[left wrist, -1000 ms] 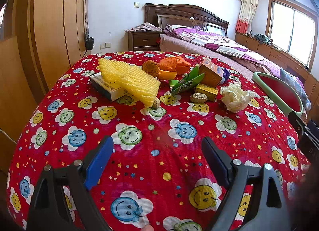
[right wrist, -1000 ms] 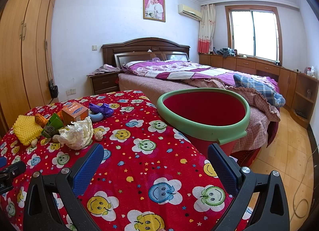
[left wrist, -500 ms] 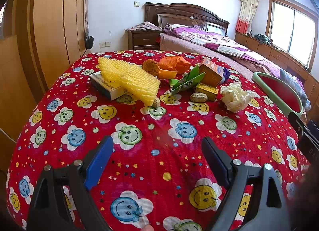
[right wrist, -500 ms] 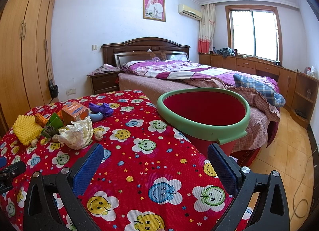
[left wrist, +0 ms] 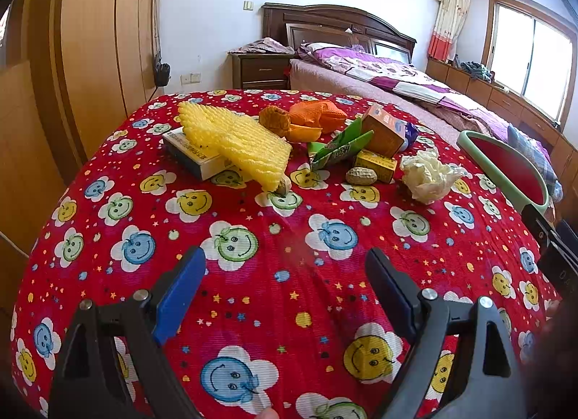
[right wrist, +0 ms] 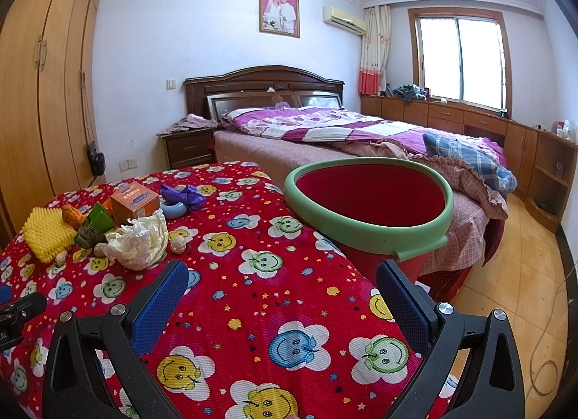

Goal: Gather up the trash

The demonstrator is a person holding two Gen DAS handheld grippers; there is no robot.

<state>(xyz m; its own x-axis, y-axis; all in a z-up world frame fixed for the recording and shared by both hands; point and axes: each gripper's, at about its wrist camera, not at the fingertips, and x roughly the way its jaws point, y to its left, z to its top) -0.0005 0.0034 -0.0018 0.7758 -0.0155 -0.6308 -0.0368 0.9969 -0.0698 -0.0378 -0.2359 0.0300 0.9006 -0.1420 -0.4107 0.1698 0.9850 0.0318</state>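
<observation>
Trash lies in a cluster at the far side of a table with a red smiley-flower cloth point(left wrist: 253, 274): yellow foam netting point(left wrist: 234, 140) over a white box point(left wrist: 191, 155), orange netting point(left wrist: 318, 115), a green wrapper point(left wrist: 339, 151), an orange carton point(left wrist: 383, 129), a small yellow box point(left wrist: 375, 166), a peanut point(left wrist: 361, 176) and a crumpled white paper point(left wrist: 426, 176). A red bucket with a green rim point(right wrist: 372, 202) stands beside the table's right edge. My left gripper point(left wrist: 285, 274) hovers open over the near cloth, holding nothing. My right gripper point(right wrist: 281, 289) is open too, near the bucket.
A purple scrap and a blue ring point(right wrist: 180, 198) lie behind the carton. A bed point(right wrist: 343, 129) with a purple quilt stands beyond the table, a nightstand point(right wrist: 188, 148) beside it. Wooden wardrobes point(left wrist: 90, 39) line the left wall. Bare wooden floor point(right wrist: 523, 292) shows at the right.
</observation>
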